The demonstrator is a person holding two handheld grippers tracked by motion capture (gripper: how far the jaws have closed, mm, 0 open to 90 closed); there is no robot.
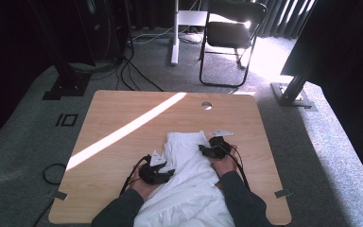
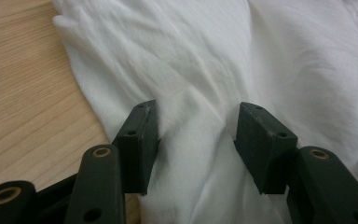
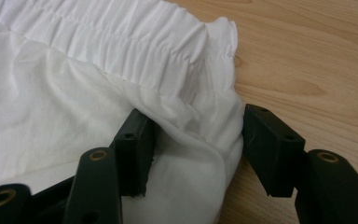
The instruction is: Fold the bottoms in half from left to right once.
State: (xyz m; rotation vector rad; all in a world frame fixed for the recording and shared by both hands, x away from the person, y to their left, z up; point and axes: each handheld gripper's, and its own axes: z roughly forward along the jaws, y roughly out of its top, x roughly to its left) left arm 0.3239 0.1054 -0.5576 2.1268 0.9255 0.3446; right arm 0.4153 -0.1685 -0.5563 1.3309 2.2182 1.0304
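A black marking that looked like "10" lay on the grey carpet left of the tabletop; nothing else was readable.

Grey carpet, a black folding chair beyond the table's far edge, sunlight streaking across.

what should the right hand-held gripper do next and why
Probably close the right hand-held gripper on the cloth. Its jaws stand apart around a fold at the cloth's edge, just below the gathered band, and don't seem to pinch it yet. The table lies bare beside that edge.
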